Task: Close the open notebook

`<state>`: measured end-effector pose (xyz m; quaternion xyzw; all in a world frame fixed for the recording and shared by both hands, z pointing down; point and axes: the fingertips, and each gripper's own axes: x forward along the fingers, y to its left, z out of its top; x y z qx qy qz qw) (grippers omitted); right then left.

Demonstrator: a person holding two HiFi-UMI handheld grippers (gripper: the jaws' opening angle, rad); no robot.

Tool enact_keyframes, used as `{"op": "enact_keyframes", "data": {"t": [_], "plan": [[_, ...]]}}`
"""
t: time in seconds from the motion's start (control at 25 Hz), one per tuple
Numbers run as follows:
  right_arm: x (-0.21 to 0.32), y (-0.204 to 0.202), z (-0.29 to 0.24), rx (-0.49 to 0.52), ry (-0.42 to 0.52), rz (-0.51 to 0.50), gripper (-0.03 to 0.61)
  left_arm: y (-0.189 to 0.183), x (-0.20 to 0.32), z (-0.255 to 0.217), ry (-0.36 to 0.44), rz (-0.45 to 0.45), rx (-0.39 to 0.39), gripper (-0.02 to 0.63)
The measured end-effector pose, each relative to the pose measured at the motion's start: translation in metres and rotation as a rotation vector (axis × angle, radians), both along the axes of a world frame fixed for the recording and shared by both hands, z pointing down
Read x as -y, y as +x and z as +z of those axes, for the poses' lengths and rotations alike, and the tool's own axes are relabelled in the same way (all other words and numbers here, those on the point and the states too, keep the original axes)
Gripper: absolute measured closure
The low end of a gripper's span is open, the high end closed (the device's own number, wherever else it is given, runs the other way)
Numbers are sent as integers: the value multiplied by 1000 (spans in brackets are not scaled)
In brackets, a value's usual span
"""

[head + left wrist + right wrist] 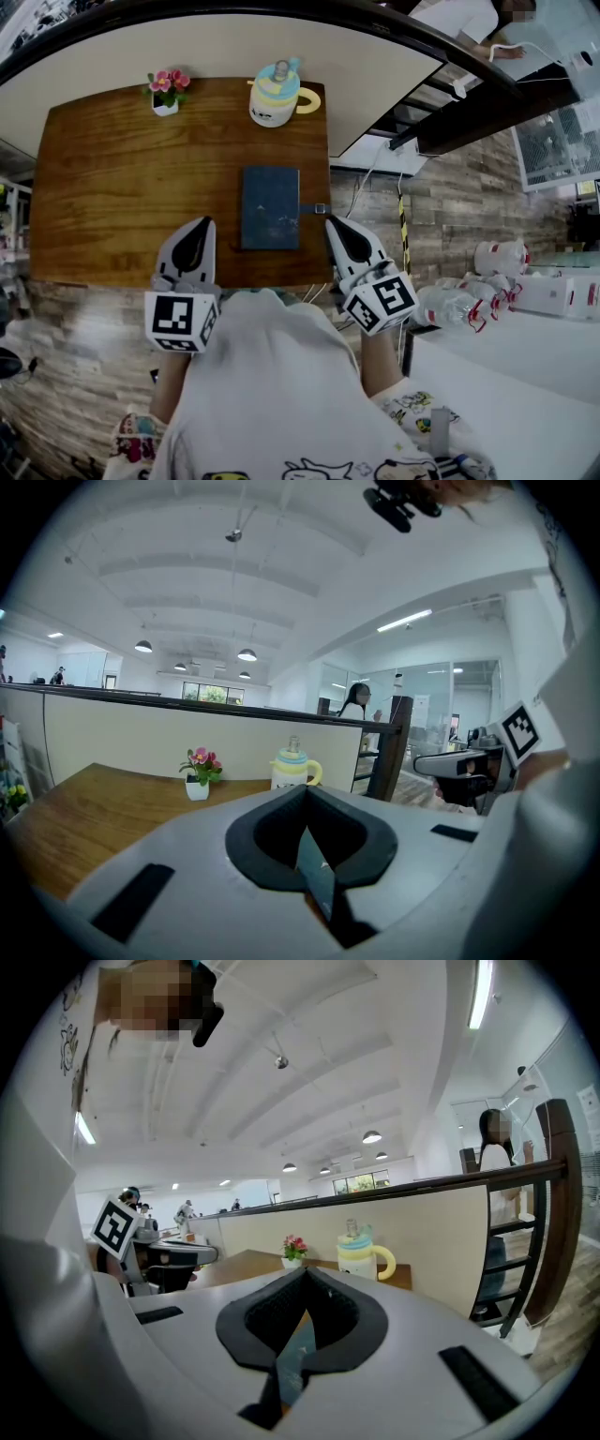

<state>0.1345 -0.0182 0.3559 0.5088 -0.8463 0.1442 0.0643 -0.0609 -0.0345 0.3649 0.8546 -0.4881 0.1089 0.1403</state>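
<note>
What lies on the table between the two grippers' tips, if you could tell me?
The dark blue notebook, cover shut and flat on the wooden table, lies between the left gripper and the right gripper; the head view shows it.

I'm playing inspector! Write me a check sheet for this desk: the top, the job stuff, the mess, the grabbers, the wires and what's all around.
Surface: brown wooden table.
Job's things: dark blue notebook lies flat and already closed near the table's front edge, with a strap tab on its right side.
Clutter: small pot of pink flowers and a pastel mug with a yellow handle, both at the far edge.
Grippers: left gripper and right gripper both shut and empty, one on each side of the notebook.
Cables: white cable hangs right of the table.
Surroundings: beige partition behind; plastic bottles at right.
</note>
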Motion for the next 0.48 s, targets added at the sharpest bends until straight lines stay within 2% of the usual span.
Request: {"op": "enact_keyframes", "data": {"t": [0.48], "plan": [[0, -1, 3, 3, -10, 5, 580, -2, 2, 1, -6, -6, 4, 612]]}}
